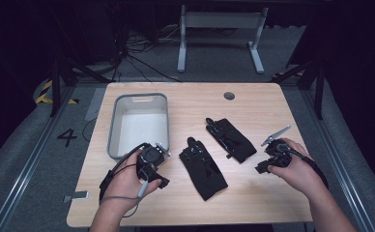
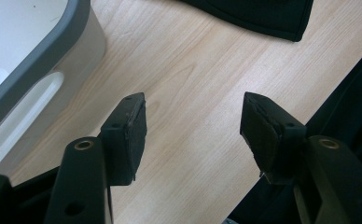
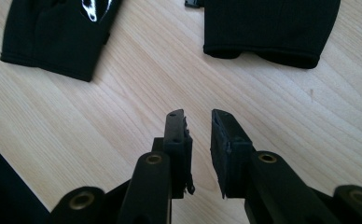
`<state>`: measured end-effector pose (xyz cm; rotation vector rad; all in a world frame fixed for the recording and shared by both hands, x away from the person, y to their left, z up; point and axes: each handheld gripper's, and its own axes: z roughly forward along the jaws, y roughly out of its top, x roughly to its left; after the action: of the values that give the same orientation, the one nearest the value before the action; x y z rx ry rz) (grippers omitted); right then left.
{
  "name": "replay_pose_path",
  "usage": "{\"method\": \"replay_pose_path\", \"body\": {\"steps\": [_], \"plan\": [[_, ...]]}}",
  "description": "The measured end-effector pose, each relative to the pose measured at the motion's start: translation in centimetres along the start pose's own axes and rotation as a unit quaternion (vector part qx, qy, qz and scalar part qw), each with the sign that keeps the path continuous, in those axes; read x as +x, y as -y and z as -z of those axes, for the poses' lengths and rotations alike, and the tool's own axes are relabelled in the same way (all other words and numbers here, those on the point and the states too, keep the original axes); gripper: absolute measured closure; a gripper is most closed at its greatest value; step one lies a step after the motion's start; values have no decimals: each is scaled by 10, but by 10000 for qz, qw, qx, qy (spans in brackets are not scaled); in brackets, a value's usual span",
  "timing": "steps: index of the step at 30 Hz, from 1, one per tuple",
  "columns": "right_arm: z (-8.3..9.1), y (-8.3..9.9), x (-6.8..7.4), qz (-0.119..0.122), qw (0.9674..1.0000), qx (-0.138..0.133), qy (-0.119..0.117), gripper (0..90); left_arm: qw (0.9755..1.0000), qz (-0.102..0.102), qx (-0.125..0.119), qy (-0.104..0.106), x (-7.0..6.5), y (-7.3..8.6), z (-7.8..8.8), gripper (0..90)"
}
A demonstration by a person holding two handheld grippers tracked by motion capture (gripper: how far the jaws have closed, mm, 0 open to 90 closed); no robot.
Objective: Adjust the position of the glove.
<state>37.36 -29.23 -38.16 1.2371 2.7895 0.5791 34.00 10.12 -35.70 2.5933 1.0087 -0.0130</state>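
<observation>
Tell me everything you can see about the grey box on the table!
The grey box is a rectangular bin with rounded corners and a thick grey rim. It looks like plastic, and its inside is pale and empty. A long handle slot is cut into its short end wall, seen in the left gripper view. It sits upright on the wooden table, on the left side. The left tool is beside its near corner; whether they touch is unclear.

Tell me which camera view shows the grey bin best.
The high view: the grey bin appears whole, with its full rim and pale inside, near the table's left edge. The left gripper view catches one corner with its rim and a handle slot beside the left gripper's fingers.
</observation>
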Motion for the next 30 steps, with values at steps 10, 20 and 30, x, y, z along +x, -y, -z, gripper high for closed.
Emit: {"method": "replay_pose_path", "body": {"steps": [10,20,30], "plan": [[4,-2,13,-201,9994,-267,-95,722,9998,-74,-164,123,-4,-3,4,497],[3,-8,39,-80,9986,-425,-291,737,9994,-22,-316,133,-7,-2,6,561],[-15,-21,65,139,9983,-360,-440,732,9995,-64,-268,166,-12,-3,3,560]]}}
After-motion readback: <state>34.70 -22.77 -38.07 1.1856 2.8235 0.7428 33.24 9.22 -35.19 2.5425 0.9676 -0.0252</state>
